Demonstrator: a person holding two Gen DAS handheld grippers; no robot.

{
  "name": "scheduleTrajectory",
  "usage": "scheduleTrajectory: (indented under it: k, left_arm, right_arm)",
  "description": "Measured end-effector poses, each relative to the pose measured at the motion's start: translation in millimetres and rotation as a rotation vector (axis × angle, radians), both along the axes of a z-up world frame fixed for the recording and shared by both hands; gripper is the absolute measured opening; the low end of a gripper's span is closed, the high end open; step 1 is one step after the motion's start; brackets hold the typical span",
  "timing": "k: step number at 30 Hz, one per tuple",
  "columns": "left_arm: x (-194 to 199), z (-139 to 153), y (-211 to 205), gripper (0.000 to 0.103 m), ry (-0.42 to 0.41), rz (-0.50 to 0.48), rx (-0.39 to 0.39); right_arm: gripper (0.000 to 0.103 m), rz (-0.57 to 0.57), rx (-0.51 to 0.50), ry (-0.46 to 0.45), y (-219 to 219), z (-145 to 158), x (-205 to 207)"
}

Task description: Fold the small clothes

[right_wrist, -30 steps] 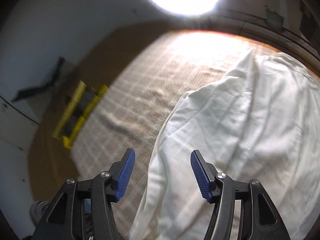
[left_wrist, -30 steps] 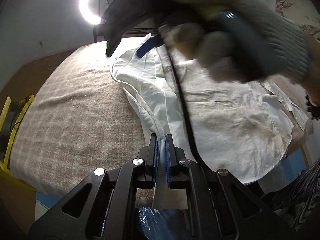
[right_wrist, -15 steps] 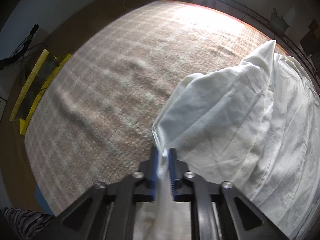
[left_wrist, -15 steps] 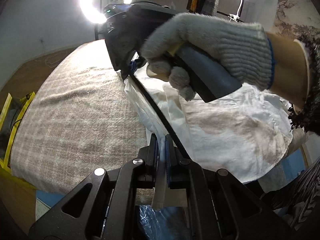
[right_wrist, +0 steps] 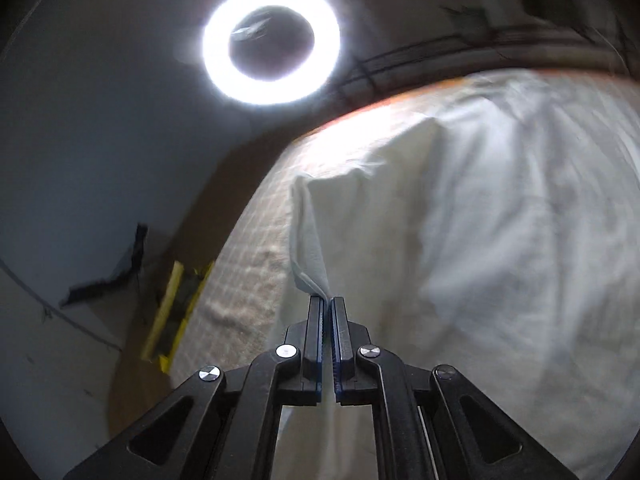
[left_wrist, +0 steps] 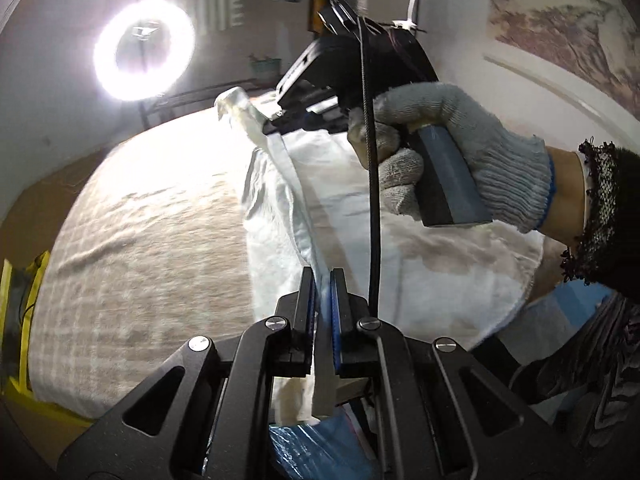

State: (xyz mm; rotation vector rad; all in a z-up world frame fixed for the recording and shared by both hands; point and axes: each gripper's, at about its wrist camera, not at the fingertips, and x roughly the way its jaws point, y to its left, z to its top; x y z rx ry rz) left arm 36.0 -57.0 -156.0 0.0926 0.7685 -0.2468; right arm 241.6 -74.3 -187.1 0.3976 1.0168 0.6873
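Observation:
A white shirt (left_wrist: 440, 264) lies on the beige checked blanket (left_wrist: 140, 248). My left gripper (left_wrist: 321, 280) is shut on the shirt's near edge, and a strip of cloth hangs between its jaws. My right gripper (right_wrist: 327, 308) is shut on the shirt's far edge (right_wrist: 308, 256) and lifts it off the blanket. In the left wrist view the right gripper (left_wrist: 276, 126) is held by a gloved hand (left_wrist: 460, 152) high above the shirt, with the edge stretched taut between both grippers. The shirt (right_wrist: 480, 260) fills the right of the right wrist view.
A ring light (left_wrist: 144, 50) stands behind the blanket; it also shows in the right wrist view (right_wrist: 272, 44). A yellow frame (left_wrist: 24, 280) sits off the blanket's left edge. A black cable (left_wrist: 372, 200) runs down from the right gripper. Blue plastic (left_wrist: 304, 448) lies below my left gripper.
My right gripper closed on the shirt's far edge and lifted it upward, so the edge now stretches taut. My left gripper stayed shut on the near edge.

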Motion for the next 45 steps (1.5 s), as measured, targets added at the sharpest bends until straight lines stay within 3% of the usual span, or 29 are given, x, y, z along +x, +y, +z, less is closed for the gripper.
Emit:
scheduleTrajectory:
  k: [7, 10, 12, 18, 20, 23, 29, 31, 33, 38, 41, 45]
  left_arm:
    - [6, -12, -33, 0.005, 0.05, -0.074, 0.044]
    - [4, -18, -38, 0.006, 0.089, -0.112, 0.037]
    - [-2, -20, -38, 0.009, 0.107, -0.136, 0.032]
    - [-34, -13, -12, 0.014, 0.157, -0.183, -0.059]
    - [-41, -6, 2, 0.015, 0.156, -0.164, -0.094]
    - [-35, -3, 31, 0.035, 0.159, -0.065, -0.151]
    - [3, -27, 65, 0.036, 0.266, 0.108, -0.327]
    - [7, -31, 65, 0.031, 0.256, 0.129, -0.309]
    - [9, -31, 60, 0.015, 0.233, 0.127, -0.277]
    - [5, -41, 43, 0.012, 0.242, 0.066, -0.199]
    - [3, -54, 37, 0.01, 0.265, 0.047, -0.166]
    - [-4, -55, 32, 0.01, 0.234, 0.016, -0.122]
  right_arm:
    - [0.001, -0.127, 0.02, 0.116, -52, -34, 5]
    - [0.009, -0.144, -0.074, 0.144, -54, -37, 6]
    - [0.03, -0.136, -0.124, 0.136, -61, -35, 5]
    - [0.031, -0.144, -0.131, 0.106, -80, -15, -3]
    - [0.033, -0.121, -0.137, 0.096, -79, -6, -13]
    - [0.033, -0.075, -0.156, 0.071, -76, 6, -34]
    - [0.033, 0.018, -0.205, -0.007, -55, 13, -79]
    - [0.033, 0.054, -0.243, -0.048, -40, 12, -86]
    - [0.031, 0.088, -0.277, -0.091, -24, 11, -90]
    - [0.022, 0.153, -0.306, -0.175, 21, 9, -72]
    - [0.017, 0.173, -0.347, -0.17, 45, -5, -50]
    - [0.011, 0.193, -0.439, -0.151, 68, -31, -28]
